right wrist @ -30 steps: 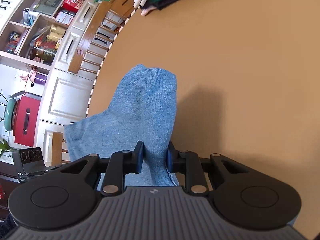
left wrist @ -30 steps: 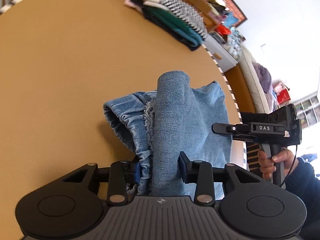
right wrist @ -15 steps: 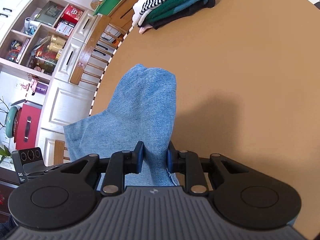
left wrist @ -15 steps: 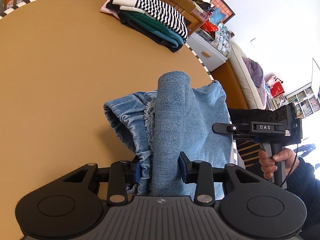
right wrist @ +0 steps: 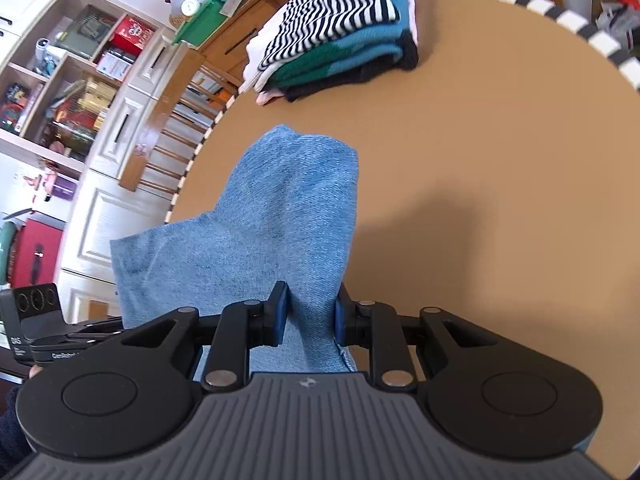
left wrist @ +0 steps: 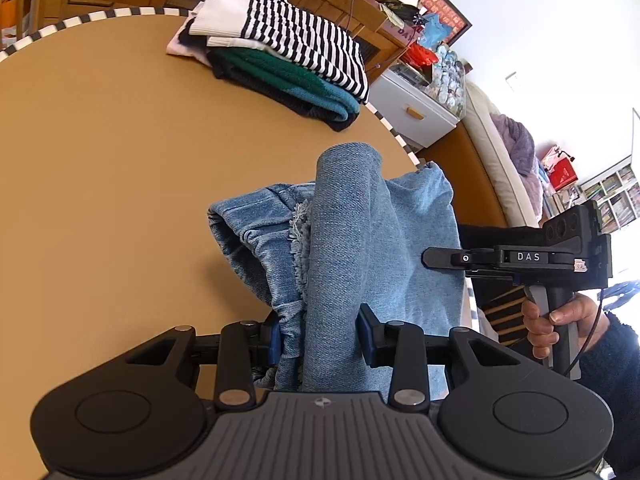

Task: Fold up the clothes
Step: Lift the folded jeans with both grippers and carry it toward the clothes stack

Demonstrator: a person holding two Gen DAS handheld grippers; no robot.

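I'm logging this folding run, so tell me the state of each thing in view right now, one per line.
Denim garment: bunched, lifted off the table, gripped at two places.
Left gripper: jaws shut on the denim.
Right gripper: jaws shut on the denim.
Stack of clothes: folded, piled at the table's far edge.
Table: bare tan top around the denim.
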